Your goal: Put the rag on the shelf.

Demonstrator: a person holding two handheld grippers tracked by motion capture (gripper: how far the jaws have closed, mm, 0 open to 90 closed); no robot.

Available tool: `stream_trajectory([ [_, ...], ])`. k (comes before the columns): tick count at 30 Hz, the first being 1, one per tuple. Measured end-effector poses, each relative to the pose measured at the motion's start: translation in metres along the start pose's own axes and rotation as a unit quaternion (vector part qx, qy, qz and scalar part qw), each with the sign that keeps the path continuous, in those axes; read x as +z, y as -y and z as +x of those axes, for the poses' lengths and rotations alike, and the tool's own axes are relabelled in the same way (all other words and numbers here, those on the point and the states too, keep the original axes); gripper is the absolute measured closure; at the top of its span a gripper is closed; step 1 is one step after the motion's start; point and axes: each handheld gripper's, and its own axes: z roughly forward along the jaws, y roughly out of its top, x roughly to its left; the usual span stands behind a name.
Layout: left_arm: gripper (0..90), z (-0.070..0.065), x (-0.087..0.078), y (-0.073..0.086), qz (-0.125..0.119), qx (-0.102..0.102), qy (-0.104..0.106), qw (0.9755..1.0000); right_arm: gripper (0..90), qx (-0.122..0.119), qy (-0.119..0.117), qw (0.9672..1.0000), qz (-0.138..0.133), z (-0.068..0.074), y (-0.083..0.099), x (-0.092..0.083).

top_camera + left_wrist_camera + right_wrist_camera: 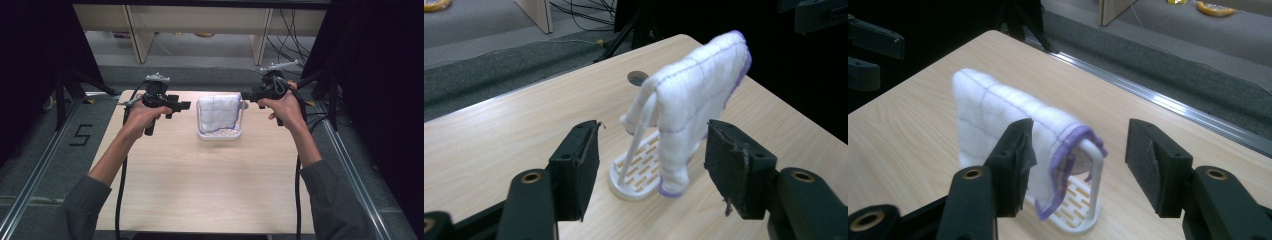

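A white cloth [217, 114] with thin purple lines and a purple hem hangs over a white rack [218, 134] with a slotted base, at the far middle of the table. My left gripper [187, 105] is held just left of the rack, level and pointing at it, open with nothing between its jaws. In the left gripper view the cloth [694, 100] and rack [636, 172] stand a short way beyond the left gripper [654, 130]. My right gripper [245, 96] is just right of the rack, also open and empty. Its own view shows the cloth's hem [1068, 145] and the rack's bar [1096, 170] beyond the right gripper [1079, 129].
The wooden table [200, 190] is bare in front of the rack. A round hole [638, 77] sits in the tabletop behind the rack. Black stands flank the table's far corners [65, 85]. Shelf legs [142, 40] and cables [295, 35] lie on the floor beyond.
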Motion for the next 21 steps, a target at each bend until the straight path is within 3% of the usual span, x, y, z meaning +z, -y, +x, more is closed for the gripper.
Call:
stream_trajectory([
  [7, 35.2, -0.01, -0.01, 0.015, -0.015, 0.0, 0.005, 0.9999, 42.3, -0.017, -0.009, 0.9998, -0.006, 0.011, 0.009, -0.005],
  [11, 33.5, -0.015, -0.016, 0.021, -0.015, 0.001, 0.013, 0.9998, 42.0, -0.005, -0.017, 0.9998, -0.004, 0.018, 0.015, -0.006],
  [12, 33.3, -0.017, -0.016, 0.023, -0.014, 0.005, 0.011, 0.9998, 41.7, -0.018, -0.016, 0.9997, -0.004, 0.017, 0.016, -0.006],
  [13, 33.3, -0.018, -0.016, 0.024, -0.014, 0.006, 0.013, 0.9998, 41.7, -0.009, -0.016, 0.9998, -0.007, 0.02, 0.017, -0.006],
  [19, 33.0, -0.021, -0.018, 0.032, -0.016, 0.008, 0.016, 0.9997, 41.4, -0.013, -0.017, 0.9998, -0.007, 0.022, 0.021, -0.011],
  [20, 32.9, -0.022, -0.019, 0.034, -0.015, 0.007, 0.019, 0.9997, 41.4, -0.026, -0.015, 0.9995, -0.01, 0.022, 0.021, -0.011],
  [21, 32.8, -0.022, -0.019, 0.035, -0.016, 0.005, 0.018, 0.9997, 41.3, -0.012, -0.024, 0.9996, -0.007, 0.024, 0.022, -0.012],
])
